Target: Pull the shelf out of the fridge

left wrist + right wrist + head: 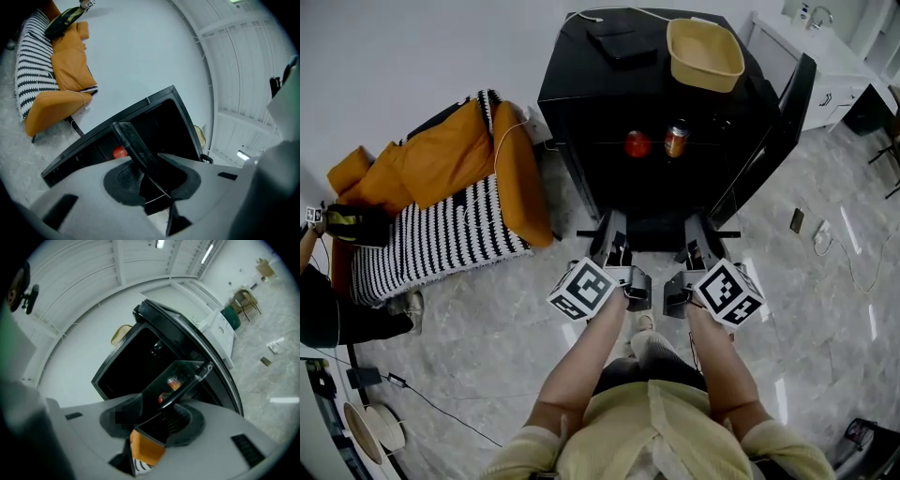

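The black fridge (581,103) stands with its door (773,141) swung open to the right. A glass shelf with a dark front edge (656,233) sticks out of its lower part. My left gripper (612,232) is shut on the shelf's left end, and my right gripper (698,232) on its right end. In the left gripper view the dark shelf edge (133,143) runs between the pads of the left gripper (147,176). In the right gripper view the glass shelf (180,376) sits in the right gripper (154,420). A red fruit (637,143) and a can (676,140) rest higher inside.
A yellow basin (705,53) and a black flat item (622,42) lie on the fridge top. An orange armchair with a striped blanket (450,187) stands to the left. Another person (319,309) is at the far left edge. Cables trail on the marble floor (487,309).
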Tool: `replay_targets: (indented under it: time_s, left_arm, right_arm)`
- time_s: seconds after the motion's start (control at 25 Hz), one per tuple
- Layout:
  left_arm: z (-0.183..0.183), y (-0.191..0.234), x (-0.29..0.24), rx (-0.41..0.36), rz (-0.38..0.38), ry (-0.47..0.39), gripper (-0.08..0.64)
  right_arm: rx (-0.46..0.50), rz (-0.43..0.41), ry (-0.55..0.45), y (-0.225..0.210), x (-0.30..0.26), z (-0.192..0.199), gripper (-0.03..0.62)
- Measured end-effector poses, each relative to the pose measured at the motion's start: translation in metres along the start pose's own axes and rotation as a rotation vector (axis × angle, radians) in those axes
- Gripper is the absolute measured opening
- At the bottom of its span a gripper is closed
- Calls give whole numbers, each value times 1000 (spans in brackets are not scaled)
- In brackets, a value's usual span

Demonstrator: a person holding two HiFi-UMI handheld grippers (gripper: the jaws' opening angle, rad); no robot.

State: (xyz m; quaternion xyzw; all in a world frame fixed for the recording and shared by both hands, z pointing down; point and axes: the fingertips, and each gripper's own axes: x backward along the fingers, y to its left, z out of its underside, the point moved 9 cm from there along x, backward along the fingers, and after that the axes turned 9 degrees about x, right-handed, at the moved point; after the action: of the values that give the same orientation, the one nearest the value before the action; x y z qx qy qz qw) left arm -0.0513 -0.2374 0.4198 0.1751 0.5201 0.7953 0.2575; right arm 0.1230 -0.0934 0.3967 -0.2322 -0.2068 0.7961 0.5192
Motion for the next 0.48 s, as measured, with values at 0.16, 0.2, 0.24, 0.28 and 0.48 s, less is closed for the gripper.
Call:
replay_targets:
  time_s: [0.16, 0.2, 0.24, 0.28, 0.48]
  left_arm:
    - [3, -1, 10, -9, 35, -25, 95]
    - [4, -3, 12, -16, 42, -24, 95]
    - [4, -5, 13, -22, 46, -21, 95]
    - [4, -7, 15, -25, 49, -17, 95]
    - [4, -19, 27, -43, 61, -11, 96]
  right_arm:
    - [22, -34, -13, 2, 7, -1, 150]
    - [14, -36, -16, 2, 9, -1, 150]
    - [11, -37, -19, 2, 12, 0, 150]
    - [11, -38, -23, 2, 15, -1, 150]
    - [13, -54, -32, 8, 29, -5, 150]
